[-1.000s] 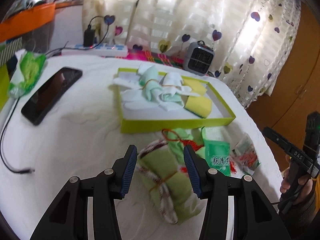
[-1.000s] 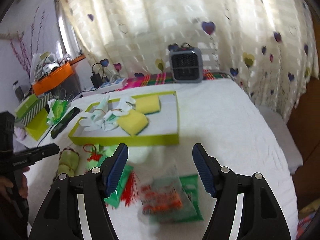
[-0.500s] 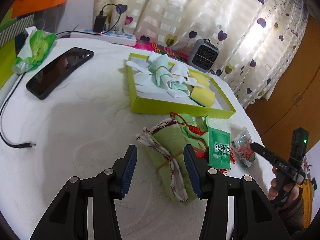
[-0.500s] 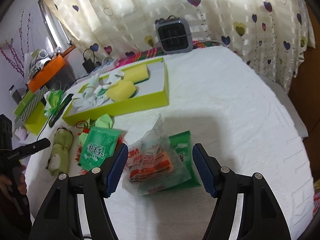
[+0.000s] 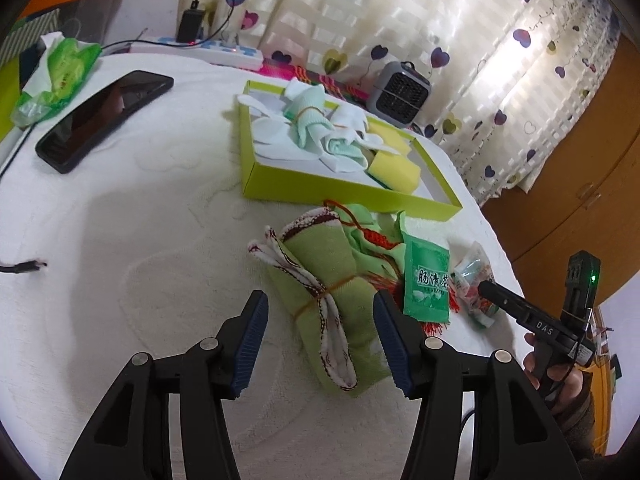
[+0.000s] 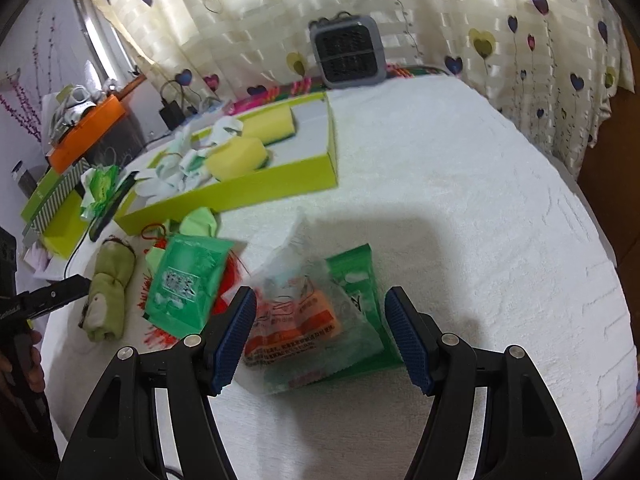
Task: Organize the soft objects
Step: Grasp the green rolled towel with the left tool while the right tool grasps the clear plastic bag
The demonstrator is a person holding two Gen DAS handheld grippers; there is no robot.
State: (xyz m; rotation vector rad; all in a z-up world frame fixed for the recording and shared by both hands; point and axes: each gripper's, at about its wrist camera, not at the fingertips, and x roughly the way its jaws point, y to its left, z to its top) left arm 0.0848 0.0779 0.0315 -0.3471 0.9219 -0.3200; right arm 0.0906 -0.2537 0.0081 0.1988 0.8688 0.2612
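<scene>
Your green towel roll (image 5: 340, 300) is partly hidden at its near end behind the inner jaw of the left gripper (image 5: 320, 344). From the right wrist, the clear packet (image 6: 296, 320) is smeared by blur, its print unreadable. Your right hand (image 5: 560, 384) is cut off by the picture's edge. The red tassel (image 5: 380, 240) runs under the green sachet (image 5: 426, 284).

I worked in a lived-in room of a home. Cream curtains (image 6: 248, 12) printed with coloured hearts hung across the window behind the table (image 6: 460, 184), which was spread with a white textured cloth. A small grey fan heater (image 6: 347, 51) stood at its far edge, a power strip (image 5: 208, 46) held a plugged-in charger, and a phone (image 5: 106, 118) lay nearby. Wooden wardrobe doors (image 5: 580, 184) stood at the side.
</scene>
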